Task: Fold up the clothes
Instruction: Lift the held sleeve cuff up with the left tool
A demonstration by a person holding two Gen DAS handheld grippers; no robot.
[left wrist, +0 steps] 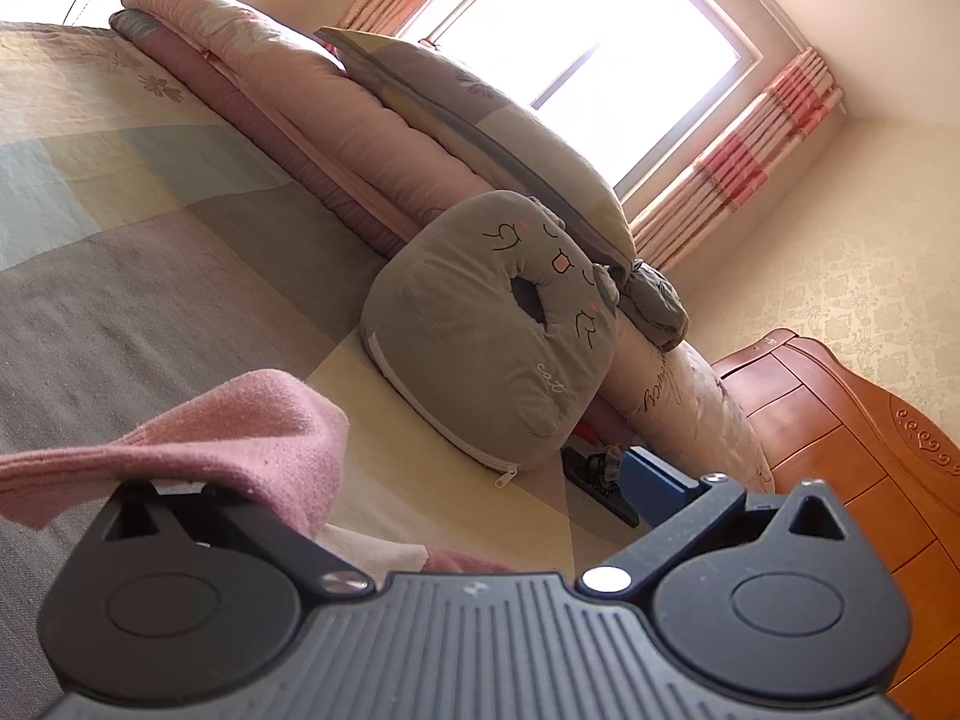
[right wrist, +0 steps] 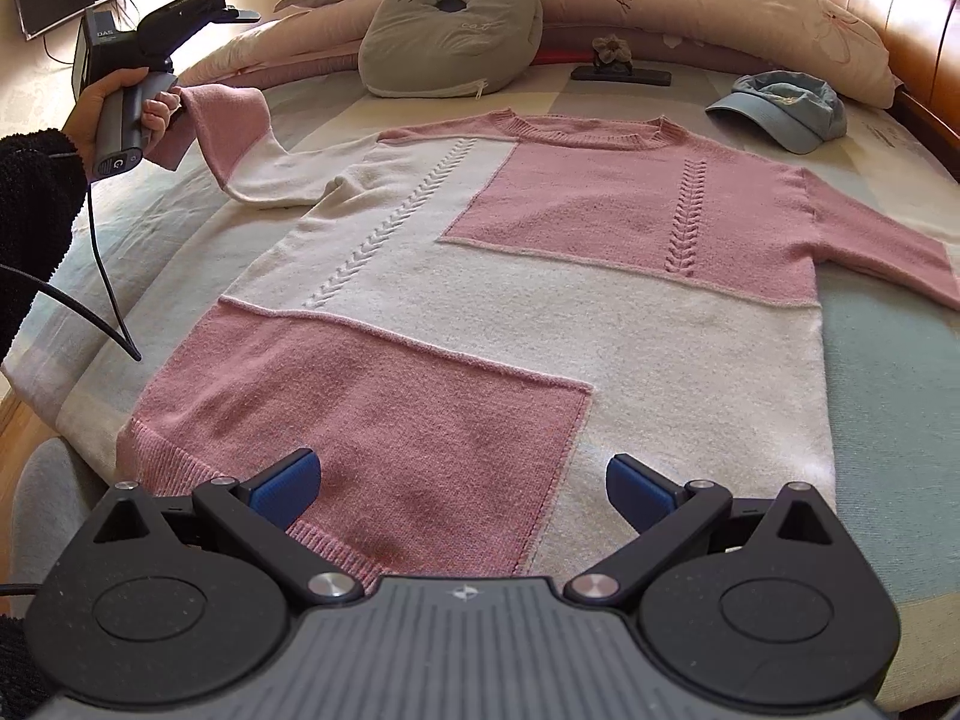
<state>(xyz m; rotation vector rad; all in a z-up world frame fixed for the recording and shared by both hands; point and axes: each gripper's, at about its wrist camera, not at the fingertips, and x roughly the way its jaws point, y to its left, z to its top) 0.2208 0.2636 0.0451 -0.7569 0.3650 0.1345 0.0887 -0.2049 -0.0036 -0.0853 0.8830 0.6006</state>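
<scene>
We hold the sweater's [right wrist: 510,300] left sleeve cuff [right wrist: 207,114] lifted beside the left gripper [right wrist: 174,69], grip hidden, while our right gripper [right wrist: 462,489], fingers apart, hovers over the hem, the body lying flat lengthwise on the bed [right wrist: 888,396] ahead.

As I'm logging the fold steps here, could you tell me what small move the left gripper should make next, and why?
Probably carry the pink cuff inward across the sweater chest. The left gripper holds that sleeve end lifted off the bed, while the body lies flat and the right gripper hovers open over the hem.
</scene>
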